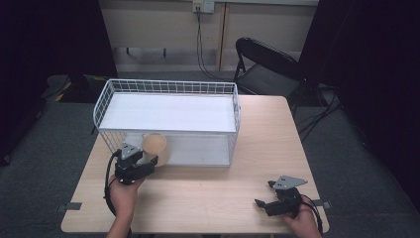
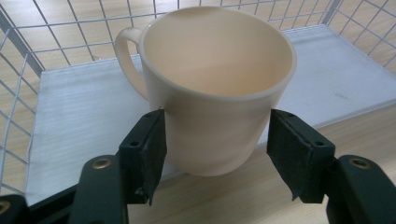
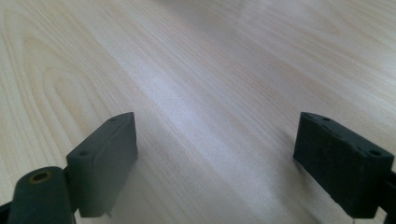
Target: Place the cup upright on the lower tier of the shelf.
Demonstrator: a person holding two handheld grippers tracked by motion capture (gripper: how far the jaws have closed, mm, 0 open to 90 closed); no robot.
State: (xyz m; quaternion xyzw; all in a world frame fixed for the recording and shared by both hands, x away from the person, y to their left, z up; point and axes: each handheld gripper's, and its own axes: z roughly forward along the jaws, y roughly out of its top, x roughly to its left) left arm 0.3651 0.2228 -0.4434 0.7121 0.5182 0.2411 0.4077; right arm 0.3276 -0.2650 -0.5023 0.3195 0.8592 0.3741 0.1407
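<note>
Cream mug [image 2: 215, 88] sits between the left gripper [image 2: 217, 144] jaws, one touching; right gripper [image 3: 229, 163] gapes wide over bare table [image 3: 196, 70].

Both tools are black, each topped with a grey three-cornered plate and trailing a black cable. The left tool [image 1: 132, 163] has thick, square-cut pads [image 2: 144, 149] with small screw holes and brass-coloured rivets behind them. The right tool [image 1: 281, 196] has the same blocky pads [image 3: 105, 156].

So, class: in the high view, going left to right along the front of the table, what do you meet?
Left gripper → cup → right gripper.
</note>
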